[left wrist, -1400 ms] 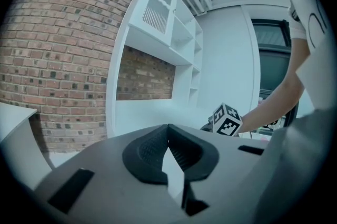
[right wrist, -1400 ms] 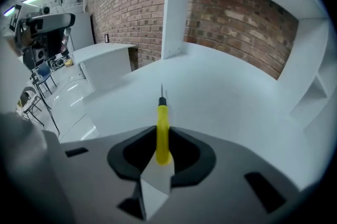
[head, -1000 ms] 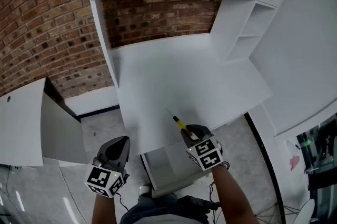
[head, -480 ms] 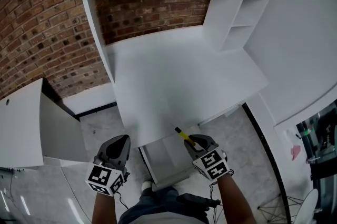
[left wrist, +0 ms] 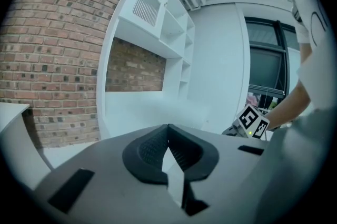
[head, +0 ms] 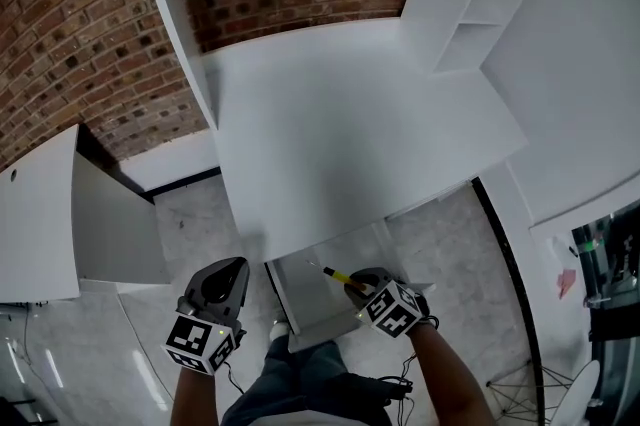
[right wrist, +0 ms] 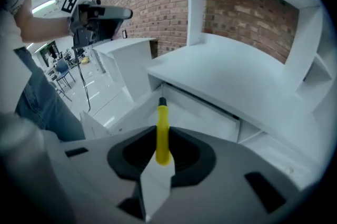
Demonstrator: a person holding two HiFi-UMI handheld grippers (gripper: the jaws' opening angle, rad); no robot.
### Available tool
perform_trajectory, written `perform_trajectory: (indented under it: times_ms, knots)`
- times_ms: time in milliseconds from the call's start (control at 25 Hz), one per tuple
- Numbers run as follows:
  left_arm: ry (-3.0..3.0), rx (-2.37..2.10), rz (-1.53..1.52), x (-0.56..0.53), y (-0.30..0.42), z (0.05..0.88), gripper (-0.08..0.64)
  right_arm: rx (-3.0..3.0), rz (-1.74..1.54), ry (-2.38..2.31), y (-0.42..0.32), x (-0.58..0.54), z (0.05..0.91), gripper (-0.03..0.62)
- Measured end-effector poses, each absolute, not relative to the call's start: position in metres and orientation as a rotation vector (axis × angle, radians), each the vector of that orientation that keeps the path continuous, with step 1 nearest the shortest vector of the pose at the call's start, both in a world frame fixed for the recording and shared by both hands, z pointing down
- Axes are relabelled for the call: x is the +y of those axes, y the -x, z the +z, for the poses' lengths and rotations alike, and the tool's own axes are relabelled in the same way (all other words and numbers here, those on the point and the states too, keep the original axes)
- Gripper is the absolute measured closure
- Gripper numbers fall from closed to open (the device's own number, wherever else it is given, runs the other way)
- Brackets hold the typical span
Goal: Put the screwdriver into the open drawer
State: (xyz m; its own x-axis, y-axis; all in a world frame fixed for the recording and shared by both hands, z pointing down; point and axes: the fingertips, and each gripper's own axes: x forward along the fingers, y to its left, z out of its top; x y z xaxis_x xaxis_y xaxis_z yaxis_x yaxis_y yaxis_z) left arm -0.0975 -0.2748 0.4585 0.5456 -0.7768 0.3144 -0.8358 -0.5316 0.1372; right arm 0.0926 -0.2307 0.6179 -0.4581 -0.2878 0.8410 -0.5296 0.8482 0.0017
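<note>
A screwdriver with a yellow handle sticks out ahead of my right gripper, whose jaws are shut on the handle. It hangs tip-down over the open white drawer pulled out under the desk's front edge. In the right gripper view the drawer's inside lies just beyond the tool's dark tip. My left gripper hovers over the floor left of the drawer. In the left gripper view its jaws meet with nothing between them.
The white desk stands against a brick wall, with open shelves at its right. A white cabinet with an open door is at the left. Marble floor and the person's legs lie below.
My right gripper has come back off the desk top and dropped down over the open drawer, with the screwdriver still in it. The left gripper has sunk slightly.
</note>
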Motion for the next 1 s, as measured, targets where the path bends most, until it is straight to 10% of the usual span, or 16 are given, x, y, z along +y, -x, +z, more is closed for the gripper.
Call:
perform_trajectory:
  times_ms: [1000]
  knots:
    - [-2.441,-1.347,0.521,-0.268,0.113,0.52,0.546,-1.668,0.21,-0.197,-0.085,-0.257,0.812,0.506]
